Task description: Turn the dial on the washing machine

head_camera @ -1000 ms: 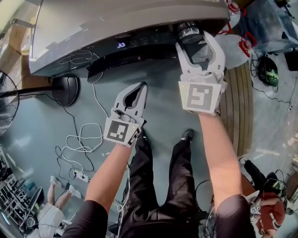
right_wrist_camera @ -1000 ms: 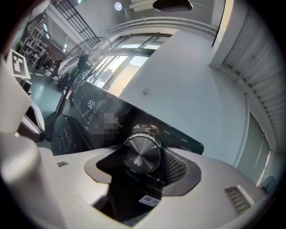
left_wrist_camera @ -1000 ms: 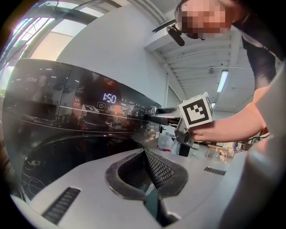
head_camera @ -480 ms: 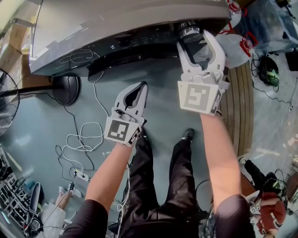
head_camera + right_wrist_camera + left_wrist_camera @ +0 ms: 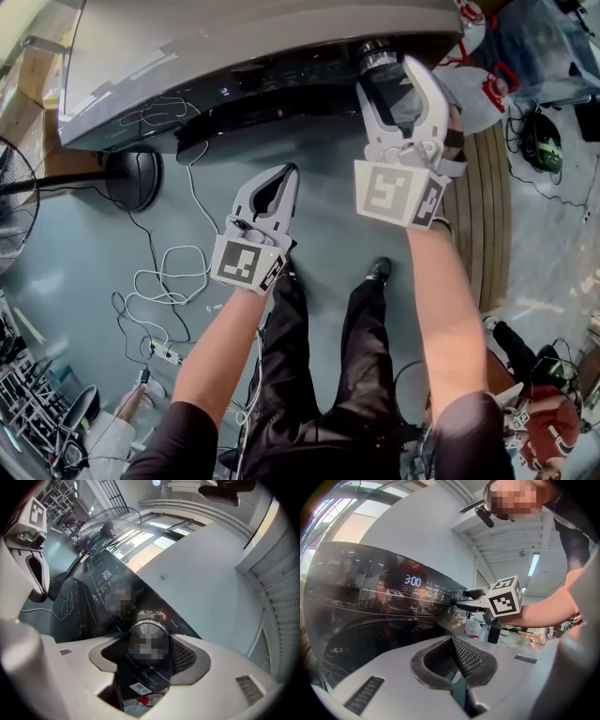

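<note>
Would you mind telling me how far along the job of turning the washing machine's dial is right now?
Done: the right gripper is at the washing machine, jaws closed on the dial. In hand: the turn itself, with the display lit and reading 3:00. Left: finishing the turn and letting go; how much rotation remains cannot be told. The left gripper hangs shut and empty, apart from the machine.

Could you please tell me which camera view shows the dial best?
The right gripper view: the dial fills the centre, between the right gripper's jaws. The head view shows it small, from above; the left gripper view shows it tiny, mostly hidden.
</note>
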Demonstrator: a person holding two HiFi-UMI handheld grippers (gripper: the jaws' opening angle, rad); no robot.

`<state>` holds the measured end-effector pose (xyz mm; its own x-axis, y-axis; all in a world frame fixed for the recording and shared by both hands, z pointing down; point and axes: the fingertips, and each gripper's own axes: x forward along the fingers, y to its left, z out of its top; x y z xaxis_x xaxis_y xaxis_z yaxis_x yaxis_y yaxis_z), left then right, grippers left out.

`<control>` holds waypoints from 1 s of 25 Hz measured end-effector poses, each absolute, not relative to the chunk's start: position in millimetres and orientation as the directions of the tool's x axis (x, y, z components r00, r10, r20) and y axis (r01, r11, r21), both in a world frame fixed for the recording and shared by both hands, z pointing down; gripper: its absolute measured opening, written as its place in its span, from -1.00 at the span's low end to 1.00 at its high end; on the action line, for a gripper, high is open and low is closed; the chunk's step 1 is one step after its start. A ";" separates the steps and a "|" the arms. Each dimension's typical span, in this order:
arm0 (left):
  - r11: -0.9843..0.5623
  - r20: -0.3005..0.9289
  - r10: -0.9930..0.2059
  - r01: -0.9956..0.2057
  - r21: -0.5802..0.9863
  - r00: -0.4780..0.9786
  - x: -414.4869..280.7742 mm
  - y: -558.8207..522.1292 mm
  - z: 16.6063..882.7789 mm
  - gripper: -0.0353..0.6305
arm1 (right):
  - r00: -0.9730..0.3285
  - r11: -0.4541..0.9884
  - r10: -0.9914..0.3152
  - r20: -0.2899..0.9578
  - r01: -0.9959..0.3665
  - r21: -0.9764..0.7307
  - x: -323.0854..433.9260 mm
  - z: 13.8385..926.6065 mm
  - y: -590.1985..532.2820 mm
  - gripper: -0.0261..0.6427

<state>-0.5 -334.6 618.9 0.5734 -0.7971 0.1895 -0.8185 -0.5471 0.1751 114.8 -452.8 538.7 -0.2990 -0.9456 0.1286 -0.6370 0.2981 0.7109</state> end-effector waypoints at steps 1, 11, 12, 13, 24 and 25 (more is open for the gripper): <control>-0.547 0.189 -0.797 -0.819 0.175 0.573 -0.5 -334.3 618.6 -0.84 | -0.296 0.296 -0.946 0.129 -0.631 0.718 114.8 538.8 -452.7 -0.05; -0.540 0.189 -0.802 -0.823 0.173 0.566 -2.4 -334.2 617.6 -0.84 | -0.296 0.278 -0.946 0.136 -0.518 0.809 113.6 542.4 -452.3 -0.05; -0.541 0.190 -0.802 -0.823 0.174 0.567 -1.9 -333.3 617.8 -0.84 | -0.295 0.277 -0.945 0.138 -0.506 0.817 113.4 542.5 -452.1 -0.05; -0.541 0.191 -0.801 -0.822 0.175 0.568 -1.2 -332.4 618.1 -0.84 | -0.295 0.276 -0.945 0.139 -0.495 0.824 113.3 542.5 -451.9 -0.05; -0.548 0.193 -0.796 -0.818 0.177 0.574 4.0 -328.2 619.4 -0.84 | -0.302 0.269 -0.942 0.149 -0.410 0.872 112.1 545.1 -450.5 -0.05; -0.551 0.191 -0.794 -0.816 0.175 0.577 4.8 -328.0 618.6 -0.84 | -0.302 0.268 -0.941 0.150 -0.398 0.878 112.0 545.2 -450.3 -0.05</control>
<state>4.8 -328.0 618.6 0.5769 -0.7943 0.1907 -0.8161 -0.5507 0.1752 112.0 -450.3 545.2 -0.3025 -0.9413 0.1500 -0.3976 0.2676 0.8777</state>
